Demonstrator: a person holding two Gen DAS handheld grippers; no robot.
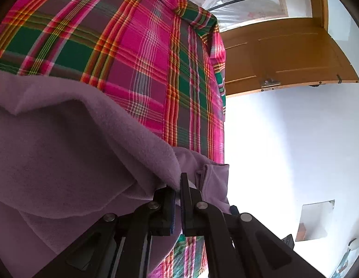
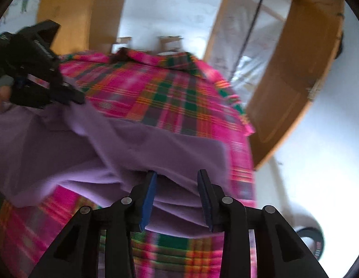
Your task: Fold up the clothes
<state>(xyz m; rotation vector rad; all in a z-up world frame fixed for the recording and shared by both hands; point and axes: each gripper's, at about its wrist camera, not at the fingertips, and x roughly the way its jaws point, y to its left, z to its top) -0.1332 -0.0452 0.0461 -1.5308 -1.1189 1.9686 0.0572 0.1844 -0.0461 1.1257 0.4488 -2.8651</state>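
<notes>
A purple fleece garment [image 1: 63, 139] lies in folds on a bed covered by a pink and green plaid sheet [image 1: 133, 46]. In the left wrist view my left gripper [image 1: 179, 185] is shut on a bunched edge of the garment near the bed's right side. The right wrist view is blurred. It shows the garment [image 2: 133, 143] spread over the plaid sheet [image 2: 167, 88], and my right gripper [image 2: 178, 176] open, its blue pads [image 2: 149, 199] on either side of a layered purple fold. The left gripper [image 2: 73, 97] appears at the upper left, holding cloth.
A wooden door [image 1: 283, 53] stands open beyond the bed, with a pale floor [image 1: 295, 139] to the right. The right wrist view shows the same door [image 2: 295, 81], a hand [image 2: 1, 97] on the left gripper, and a dark round object [image 2: 311, 238] on the floor.
</notes>
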